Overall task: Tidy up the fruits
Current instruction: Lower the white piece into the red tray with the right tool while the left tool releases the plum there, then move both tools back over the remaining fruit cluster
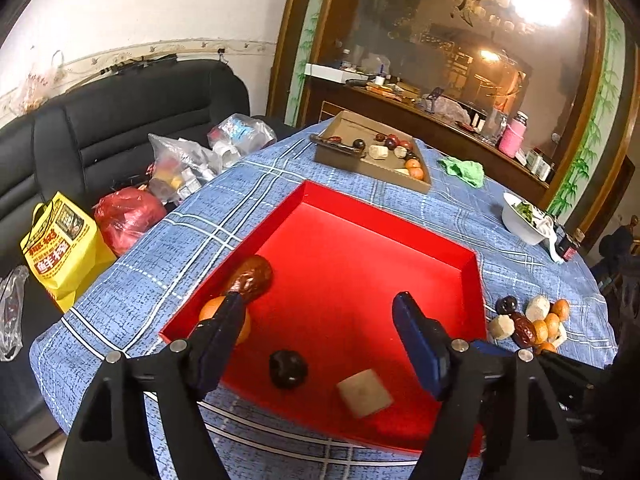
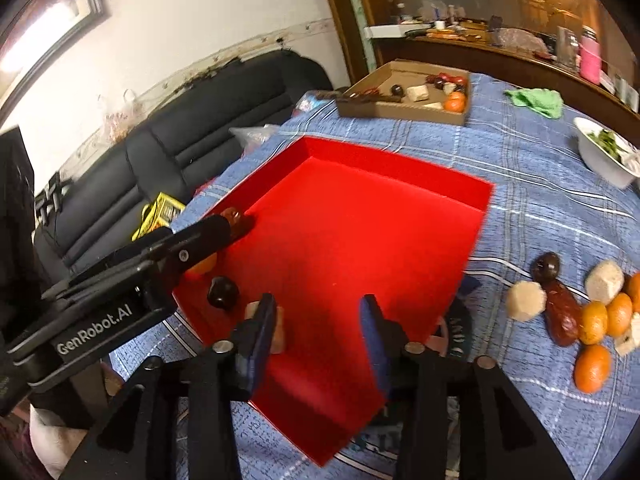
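Left wrist view: my left tongs [image 1: 320, 320] hang wide open over the red tray [image 1: 384, 216], nothing between the pads. A long brown date [image 1: 251, 278] lies by the tray's left wall, its long axis running along that wall, toward the far corner. An orange [image 1: 212, 309] sits beside it, partly behind my finger. A dark round fruit [image 1: 288, 369] and pale cube [image 1: 365, 398] lie nearer me. My right tongs [image 2: 318, 320] are part open, seemingly empty, the cube just beside one finger.
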A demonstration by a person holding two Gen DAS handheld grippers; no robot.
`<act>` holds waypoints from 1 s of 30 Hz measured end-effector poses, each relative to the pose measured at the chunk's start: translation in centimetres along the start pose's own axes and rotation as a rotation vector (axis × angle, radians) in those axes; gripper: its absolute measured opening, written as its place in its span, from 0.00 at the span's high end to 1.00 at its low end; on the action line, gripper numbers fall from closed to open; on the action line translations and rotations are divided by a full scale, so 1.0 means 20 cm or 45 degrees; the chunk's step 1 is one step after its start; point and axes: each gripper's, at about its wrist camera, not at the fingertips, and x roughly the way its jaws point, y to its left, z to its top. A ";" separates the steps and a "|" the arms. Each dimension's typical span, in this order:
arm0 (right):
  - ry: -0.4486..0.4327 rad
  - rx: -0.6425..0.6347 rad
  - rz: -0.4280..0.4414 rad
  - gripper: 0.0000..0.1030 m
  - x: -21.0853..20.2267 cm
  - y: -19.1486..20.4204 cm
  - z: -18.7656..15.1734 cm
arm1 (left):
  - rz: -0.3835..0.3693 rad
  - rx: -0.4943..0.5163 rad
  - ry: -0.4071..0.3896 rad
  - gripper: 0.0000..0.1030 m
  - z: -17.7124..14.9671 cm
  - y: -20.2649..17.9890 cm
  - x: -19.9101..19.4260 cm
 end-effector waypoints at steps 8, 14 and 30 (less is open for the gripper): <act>-0.068 0.103 -0.032 0.47 -0.16 -0.13 -0.05 | 0.010 0.075 -0.020 0.27 0.00 -0.10 -0.05; -0.087 0.163 -0.061 0.46 -0.24 -0.23 -0.12 | -0.014 0.122 -0.016 0.27 -0.01 -0.19 -0.08; -0.144 0.413 -0.299 0.44 -0.58 -0.78 -0.38 | -0.197 0.118 0.080 0.23 -0.07 -0.38 -0.05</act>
